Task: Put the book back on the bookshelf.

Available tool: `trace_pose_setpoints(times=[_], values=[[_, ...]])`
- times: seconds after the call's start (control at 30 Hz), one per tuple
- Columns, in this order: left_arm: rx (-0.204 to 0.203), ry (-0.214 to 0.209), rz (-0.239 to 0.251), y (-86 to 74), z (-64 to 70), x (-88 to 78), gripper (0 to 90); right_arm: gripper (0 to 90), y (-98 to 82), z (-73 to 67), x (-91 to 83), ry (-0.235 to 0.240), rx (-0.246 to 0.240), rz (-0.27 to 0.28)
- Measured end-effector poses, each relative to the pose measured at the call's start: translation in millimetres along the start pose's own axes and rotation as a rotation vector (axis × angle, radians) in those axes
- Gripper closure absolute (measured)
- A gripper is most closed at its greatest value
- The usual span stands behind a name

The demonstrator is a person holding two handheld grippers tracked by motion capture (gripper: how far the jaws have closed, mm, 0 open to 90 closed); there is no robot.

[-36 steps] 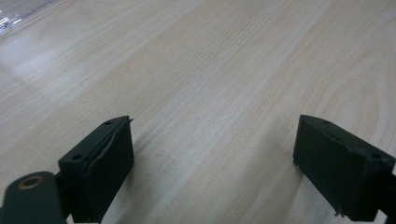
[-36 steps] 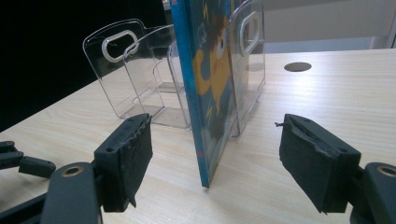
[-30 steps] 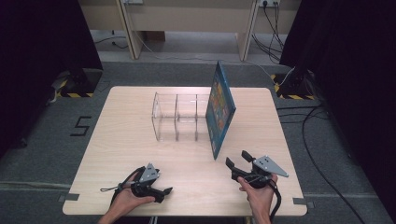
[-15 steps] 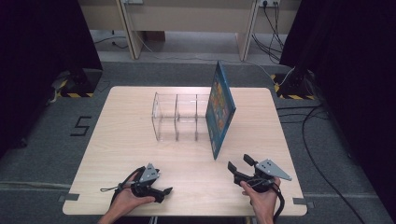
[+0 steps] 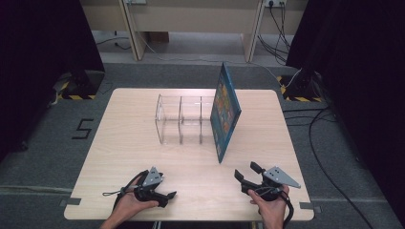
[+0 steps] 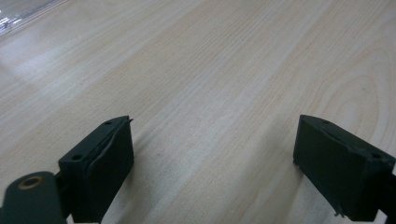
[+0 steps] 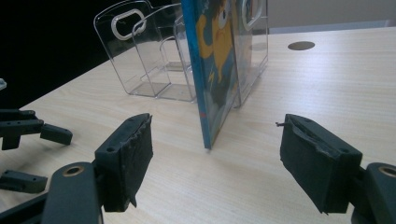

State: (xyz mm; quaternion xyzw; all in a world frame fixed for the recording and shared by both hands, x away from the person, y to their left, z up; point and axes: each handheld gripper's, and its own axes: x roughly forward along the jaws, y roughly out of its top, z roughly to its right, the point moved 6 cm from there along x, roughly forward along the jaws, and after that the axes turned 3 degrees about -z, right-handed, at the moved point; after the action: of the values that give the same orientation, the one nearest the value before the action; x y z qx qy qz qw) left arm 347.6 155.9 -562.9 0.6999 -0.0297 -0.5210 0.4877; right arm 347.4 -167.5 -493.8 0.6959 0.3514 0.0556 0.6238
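A blue picture book (image 5: 225, 113) is seen standing upright on edge on a pale wooden table (image 5: 133, 138), leaned against the right end of a clear plastic organiser (image 5: 184, 119) that is divided into three compartments. The book's illustrated cover is turned toward the organiser, and its near lower corner is planted on the tabletop, past the organiser's near edge. In the right gripper view the book (image 7: 212, 60) is caught end-on between the two black jaws, well beyond them, with its cartoon cover in orange and blue turned toward the organiser (image 7: 154, 51), whose walls are pierced with oval handle cut-outs.

The right gripper (image 5: 249, 174) is held just above the near right part of the table, a hand (image 5: 271, 206) wrapped around it from below, and its jaws are spread wide with nothing between them, aimed toward the book's near corner. A gap of bare wood is left between its tips and the book.

The left gripper (image 5: 165, 196) is held low at the near left edge of the table, gripped by the other hand (image 5: 129, 206), with a cable looped beside it. In the left gripper view its jaws (image 6: 212, 168) are likewise shown parted, with bare wood grain between them and a sliver of clear plastic glimpsed at the far left corner. The two grippers are kept well apart from each other, both near the person's side of the table
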Motion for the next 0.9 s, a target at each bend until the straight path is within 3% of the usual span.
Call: trace_pose_setpoints(times=[0.9], values=[[0.003, -0.003, -0.002, -0.1, 0.2, 0.1, 10.7, 25.8, -25.2, 3.3, -18.7, 0.016, -0.009, -0.094]])
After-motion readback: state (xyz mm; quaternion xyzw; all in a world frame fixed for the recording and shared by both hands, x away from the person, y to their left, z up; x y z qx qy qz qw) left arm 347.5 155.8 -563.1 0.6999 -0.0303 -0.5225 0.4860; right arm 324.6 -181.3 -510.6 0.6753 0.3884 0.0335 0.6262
